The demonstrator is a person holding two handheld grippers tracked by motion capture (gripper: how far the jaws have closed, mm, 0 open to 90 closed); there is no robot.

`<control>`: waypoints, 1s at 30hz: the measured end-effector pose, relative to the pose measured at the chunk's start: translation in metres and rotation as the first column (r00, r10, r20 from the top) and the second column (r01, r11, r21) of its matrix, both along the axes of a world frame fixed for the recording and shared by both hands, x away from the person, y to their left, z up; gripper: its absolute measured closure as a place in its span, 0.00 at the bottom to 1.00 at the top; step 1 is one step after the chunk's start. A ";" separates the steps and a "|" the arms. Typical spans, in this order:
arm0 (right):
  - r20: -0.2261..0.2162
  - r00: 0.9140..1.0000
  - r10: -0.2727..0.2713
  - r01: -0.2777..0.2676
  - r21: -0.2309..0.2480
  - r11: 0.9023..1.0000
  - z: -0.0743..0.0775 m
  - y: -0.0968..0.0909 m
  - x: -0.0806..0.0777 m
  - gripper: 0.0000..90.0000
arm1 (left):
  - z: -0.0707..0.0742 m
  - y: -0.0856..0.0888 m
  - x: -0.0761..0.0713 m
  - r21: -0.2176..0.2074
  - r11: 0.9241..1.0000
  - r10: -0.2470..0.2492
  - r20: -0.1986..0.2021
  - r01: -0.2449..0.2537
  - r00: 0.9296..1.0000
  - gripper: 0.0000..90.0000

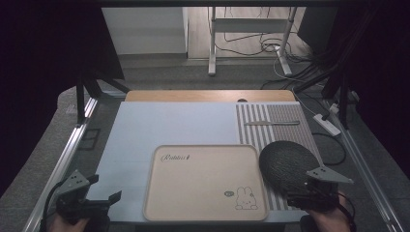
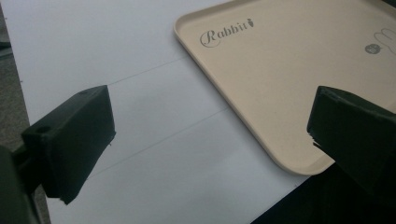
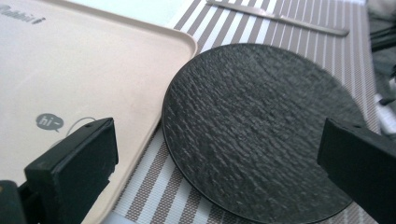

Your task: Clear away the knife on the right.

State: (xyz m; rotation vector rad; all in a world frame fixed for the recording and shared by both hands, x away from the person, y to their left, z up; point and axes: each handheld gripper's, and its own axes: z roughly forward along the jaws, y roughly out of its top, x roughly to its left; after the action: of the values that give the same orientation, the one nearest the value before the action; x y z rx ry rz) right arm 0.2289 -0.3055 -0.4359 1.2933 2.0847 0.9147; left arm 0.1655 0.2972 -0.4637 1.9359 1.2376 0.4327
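Both tools gape empty — right tool (image 3: 219, 163) over black plate's (image 3: 261, 126) near rim, left tool (image 2: 205, 140) beside tray (image 2: 280, 93).

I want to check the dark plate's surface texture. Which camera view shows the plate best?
The right gripper view: the dark plate lies close, its rippled texture clear. The high view shows its whole round outline on the striped mat, but small and dim.

Tray (image 3: 84, 70): beige plastic, smooth, matt w/ printed rabbit. Plate (image 3: 261, 121): black, rough rippled texture, slight sheen. Placemat (image 3: 299, 42): striped woven, looks like cloth/vinyl. Knife (image 3: 280, 17): brushed metal. Gripper jaws: matt black plastic. Table sheet (image 2: 140, 116): smooth white.
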 end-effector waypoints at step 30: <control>-0.104 0.993 0.062 -0.061 0.014 0.998 -0.002 0.002 0.010 0.00 | -0.001 0.004 0.000 -0.032 0.999 0.003 -0.009 -0.003 1.000 0.03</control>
State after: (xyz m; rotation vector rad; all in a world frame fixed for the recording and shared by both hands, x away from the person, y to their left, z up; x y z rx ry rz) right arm 0.2387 -0.3035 -0.4382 1.3147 2.2134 0.9038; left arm 0.1655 0.3012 -0.4644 1.9114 1.2465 0.4040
